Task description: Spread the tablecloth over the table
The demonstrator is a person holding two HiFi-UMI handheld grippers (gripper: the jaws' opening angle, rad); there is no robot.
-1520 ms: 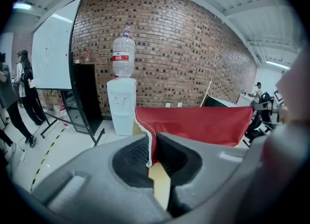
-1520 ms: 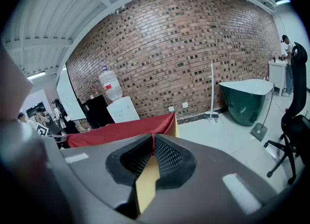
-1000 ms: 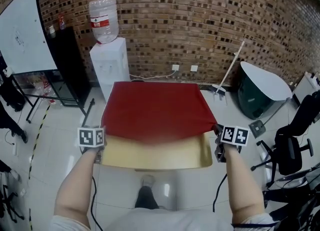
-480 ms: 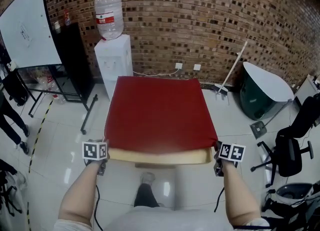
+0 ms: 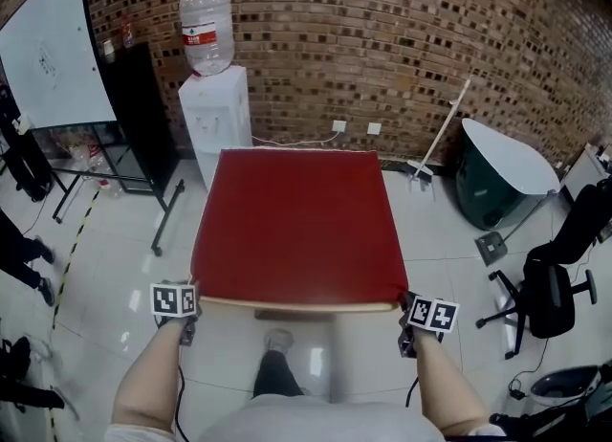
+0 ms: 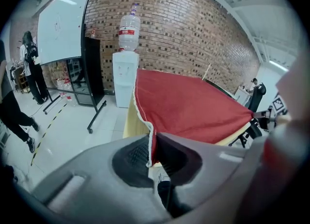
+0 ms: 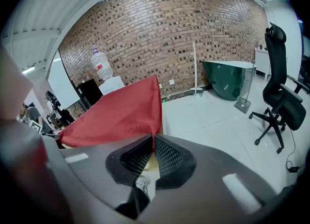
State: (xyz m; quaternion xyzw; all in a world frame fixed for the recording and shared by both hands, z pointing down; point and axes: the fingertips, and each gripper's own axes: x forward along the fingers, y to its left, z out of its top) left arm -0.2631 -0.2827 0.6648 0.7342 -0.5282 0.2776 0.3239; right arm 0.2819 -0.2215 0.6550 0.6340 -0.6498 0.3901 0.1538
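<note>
While both arms reach down to the near side, the head view has the red tablecloth lying flat over nearly the whole table, with only a thin pale yellow strip showing along the near edge. The left gripper sits at the near left corner and the right gripper at the near right corner, the hem drawn straight between them. The far hem lies at the water dispenser end and looks square to the brick wall.

Over to the left gripper view: the jaws are pressed together with the white-stitched corner of the cloth pinched between the pads. Red fabric runs away from the grip up onto the tabletop, and the table's pale yellow side shows under the hem.

Right gripper view now, and it's the same story. The jaws are clamped on a narrow point of red fabric that fans out toward the table. An office chair stands well apart on the floor.

My read: this is the closing pull of the spread, with the cloth laid but the near edge not yet covered. The next move calls for drawing both corners evenly toward the person and down over that edge, hands matched so nothing skews, then parting the jaws to let go. Pull harder on one side and the far hem could slide off line.
</note>
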